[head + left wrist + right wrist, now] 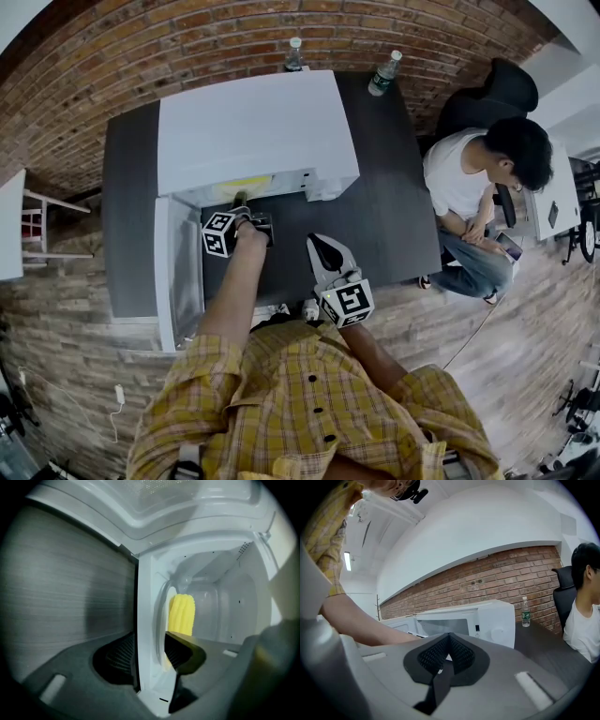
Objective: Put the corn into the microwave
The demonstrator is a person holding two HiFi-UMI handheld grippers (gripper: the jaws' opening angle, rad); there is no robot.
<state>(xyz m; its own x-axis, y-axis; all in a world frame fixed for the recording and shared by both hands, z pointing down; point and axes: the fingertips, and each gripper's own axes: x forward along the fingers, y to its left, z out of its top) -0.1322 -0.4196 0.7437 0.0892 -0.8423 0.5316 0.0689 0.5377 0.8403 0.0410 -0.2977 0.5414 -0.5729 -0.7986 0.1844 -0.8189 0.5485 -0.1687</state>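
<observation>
Corn (182, 613): sits inside the microwave (253, 131), just past the left tongs (241, 208); nothing holds it.
Left tongs: spread wide at the microwave's mouth, with its white rim (147, 620) between the two jaws.
Right tongs (447, 654): pressed together, pinching nothing, over the table (394, 206).
Door (176, 272): open, on the left.
Job now, I think: pull the left tongs out.
Doing it well: come straight back, slowly, jaws wide, so nothing bumps the rim or tips the corn.
</observation>
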